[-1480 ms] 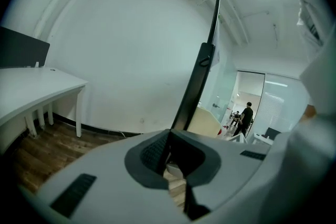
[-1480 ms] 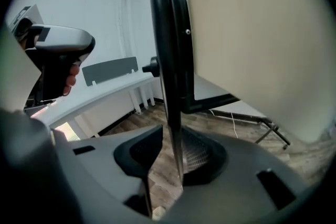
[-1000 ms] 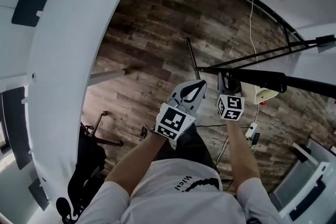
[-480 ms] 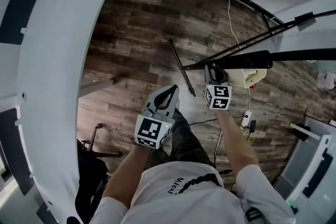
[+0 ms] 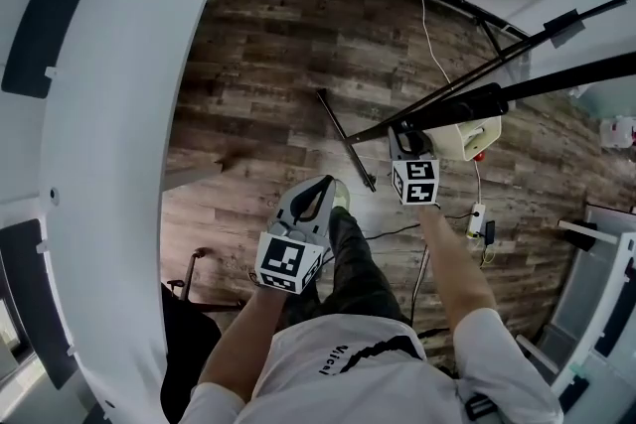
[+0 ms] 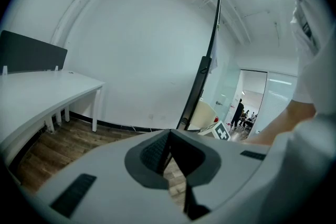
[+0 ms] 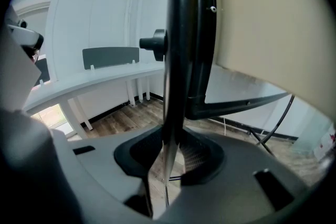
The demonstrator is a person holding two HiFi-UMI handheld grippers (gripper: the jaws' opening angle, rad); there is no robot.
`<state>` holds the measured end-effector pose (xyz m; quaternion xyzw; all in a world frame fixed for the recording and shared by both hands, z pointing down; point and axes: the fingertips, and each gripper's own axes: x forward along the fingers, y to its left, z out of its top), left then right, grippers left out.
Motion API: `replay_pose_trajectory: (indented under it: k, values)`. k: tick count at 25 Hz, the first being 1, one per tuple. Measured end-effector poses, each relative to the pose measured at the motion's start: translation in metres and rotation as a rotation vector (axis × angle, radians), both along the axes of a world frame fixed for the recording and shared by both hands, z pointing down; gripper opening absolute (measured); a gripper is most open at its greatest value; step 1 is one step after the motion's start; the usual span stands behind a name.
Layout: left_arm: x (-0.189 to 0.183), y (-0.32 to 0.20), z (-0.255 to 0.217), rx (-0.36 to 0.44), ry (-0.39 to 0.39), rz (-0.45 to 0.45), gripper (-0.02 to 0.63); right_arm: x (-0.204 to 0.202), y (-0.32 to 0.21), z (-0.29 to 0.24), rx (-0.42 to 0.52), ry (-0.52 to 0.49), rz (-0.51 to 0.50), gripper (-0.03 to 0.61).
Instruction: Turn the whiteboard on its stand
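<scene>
The whiteboard (image 5: 517, 94) shows edge-on as a long black-framed bar that runs in from the right in the head view. Thin black struts of its stand (image 5: 452, 86) cross above it, and a dark stand bar (image 5: 343, 139) lies on the wooden floor. My right gripper (image 5: 402, 136) is shut on the whiteboard's end edge. In the right gripper view that dark edge (image 7: 178, 60) runs straight up from between the jaws of the right gripper (image 7: 169, 136). My left gripper (image 5: 320, 189) hangs free over the floor, shut, holding nothing. The left gripper (image 6: 169, 136) faces the whiteboard (image 6: 202, 76) from the side.
A curved white desk (image 5: 109, 164) with dark divider panels (image 5: 60, 0) sweeps down the left. A beige box (image 5: 467, 139) hangs under the board. A power strip and cables (image 5: 479, 218) lie on the floor at the right. A black chair (image 5: 184, 323) stands at the lower left.
My left gripper has dropped back toward my body and away from the board. The right gripper has stayed clamped on the board's edge, and the board's end has shifted slightly up and left in view.
</scene>
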<state>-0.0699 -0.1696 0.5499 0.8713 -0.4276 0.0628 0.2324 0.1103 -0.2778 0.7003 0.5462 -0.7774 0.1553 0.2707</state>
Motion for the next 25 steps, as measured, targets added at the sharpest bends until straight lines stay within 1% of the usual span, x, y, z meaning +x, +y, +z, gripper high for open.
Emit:
replay_pose_trajectory:
  k: [5,11,21,25]
  values:
    - [-0.015,0.021,-0.001,0.011,-0.003,0.012,0.012,-0.021,0.027,-0.002,0.015,-0.014,-0.029,0.103]
    - [-0.029,0.049,0.002,0.008,-0.009,0.035,0.012,-0.043,0.056,0.001,0.002,-0.033,-0.011,0.101]
    - [-0.028,0.085,-0.003,0.011,-0.018,0.063,0.012,-0.079,0.095,0.003,-0.013,-0.043,-0.009,0.101]
    - [-0.023,0.096,-0.006,0.009,-0.029,0.056,0.012,-0.092,0.109,0.004,-0.006,-0.032,-0.011,0.101]
